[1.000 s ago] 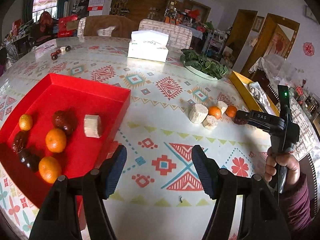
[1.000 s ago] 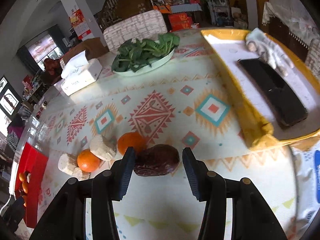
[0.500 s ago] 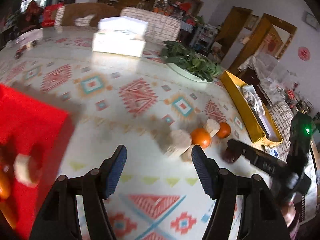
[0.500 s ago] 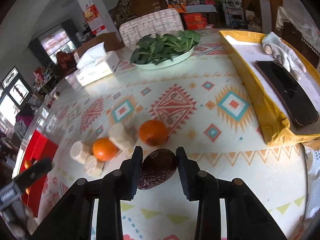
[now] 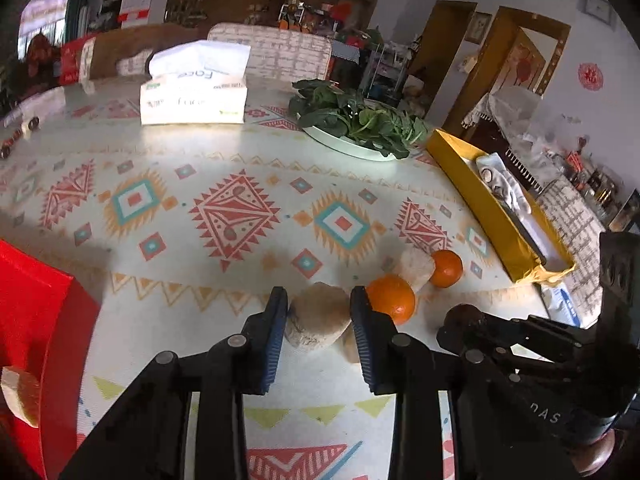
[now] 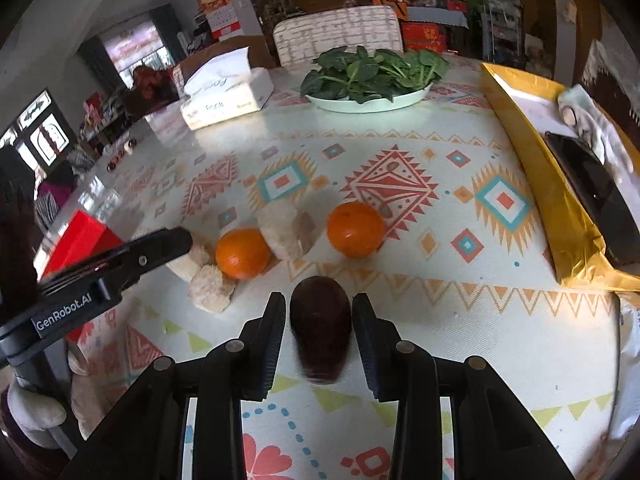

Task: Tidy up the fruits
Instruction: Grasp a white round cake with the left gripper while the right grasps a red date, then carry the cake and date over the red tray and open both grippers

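Two grippers are down over the patterned counter (image 5: 224,152), both w/ jaws drawn in on something. The left gripper (image 5: 319,316) has just been closing its jaws; a pale cane chunk (image 5: 318,320) sits between the blue pads, and both pads look to press its sides. The right gripper (image 6: 319,316) has its jaws clamped on a dark date (image 6: 320,332), which fills the gap between the pads; in the left wrist view the same date shows as a dark lump at the tip of the right gripper's fingers (image 5: 460,320).

Loose fruit on the counter, seen from the right wrist: a near orange (image 6: 242,253) just right of the left gripper's tip, a second cane piece (image 6: 286,232) touching it, a far orange (image 6: 354,229) a bit apart to the right, and a small pale bit (image 6: 211,290) close by the left gripper. From the left wrist view the near orange lies just beside the right-hand pad.

The red tray (image 5: 36,304) is at the left edge of the left wrist view, w/ one pale chunk (image 5: 20,392) in it; the rest of its contents are out of frame.

Farther back: tissue box (image 5: 194,92), plate of greens (image 5: 356,124), and a yellow tray (image 6: 548,168) holding a black phone (image 6: 592,192) and a cloth. A person's hand shows at the lower left of the right wrist view, under the left gripper's handle.
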